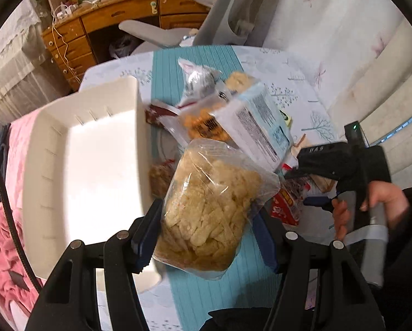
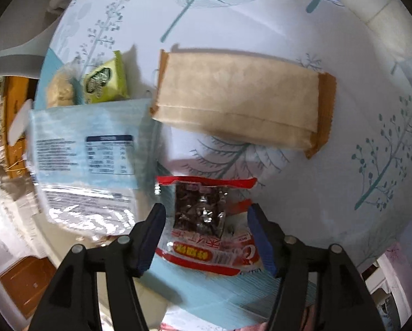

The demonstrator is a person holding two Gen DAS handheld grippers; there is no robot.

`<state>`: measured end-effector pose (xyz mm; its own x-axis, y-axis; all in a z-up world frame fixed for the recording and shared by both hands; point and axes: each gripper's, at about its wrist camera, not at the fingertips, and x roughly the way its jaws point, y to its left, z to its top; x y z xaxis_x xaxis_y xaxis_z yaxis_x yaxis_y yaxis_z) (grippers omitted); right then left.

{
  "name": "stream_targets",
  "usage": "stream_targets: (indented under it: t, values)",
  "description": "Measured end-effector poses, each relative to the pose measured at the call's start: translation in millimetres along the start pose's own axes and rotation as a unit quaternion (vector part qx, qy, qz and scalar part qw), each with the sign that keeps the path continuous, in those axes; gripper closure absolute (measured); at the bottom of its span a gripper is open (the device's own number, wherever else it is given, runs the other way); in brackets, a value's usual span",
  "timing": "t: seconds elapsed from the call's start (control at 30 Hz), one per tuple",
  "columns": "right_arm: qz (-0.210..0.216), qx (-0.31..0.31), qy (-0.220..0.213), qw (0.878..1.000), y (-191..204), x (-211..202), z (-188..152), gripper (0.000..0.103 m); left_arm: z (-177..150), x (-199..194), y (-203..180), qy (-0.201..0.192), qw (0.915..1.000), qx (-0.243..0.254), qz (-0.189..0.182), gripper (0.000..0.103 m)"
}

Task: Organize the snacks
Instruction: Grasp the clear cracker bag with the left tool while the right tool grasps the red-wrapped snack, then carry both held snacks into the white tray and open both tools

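- Clear bag of puffed snacks, left wrist view: clamped in the left hand-held gripper, lifted above the worktop beside the white bin. It looks light, crinkly and crushable, so it's best pinched at mid-body. Its long axis runs away from the camera.
- Red packet, right wrist view: it lies flat on the worktop between the released pads of the right hand-held gripper. It looks thin, slick and light, with its long axis pointing away.

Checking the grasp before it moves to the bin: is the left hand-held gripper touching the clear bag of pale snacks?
Touching. The left wrist view shows the left hand-held gripper with both pads pressed against the clear bag.
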<state>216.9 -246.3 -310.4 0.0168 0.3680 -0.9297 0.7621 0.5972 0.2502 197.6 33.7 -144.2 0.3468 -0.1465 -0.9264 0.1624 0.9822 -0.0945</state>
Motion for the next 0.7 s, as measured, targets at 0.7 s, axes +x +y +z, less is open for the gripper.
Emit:
stream_targets:
  t: [0.7]
  values:
    - [-0.033,0.019,-0.086,0.996,18.1,19.5,-85.6,0.06,-14.3,-32.5,110.5,-0.007,0.9999,-0.001,0.008,0.042]
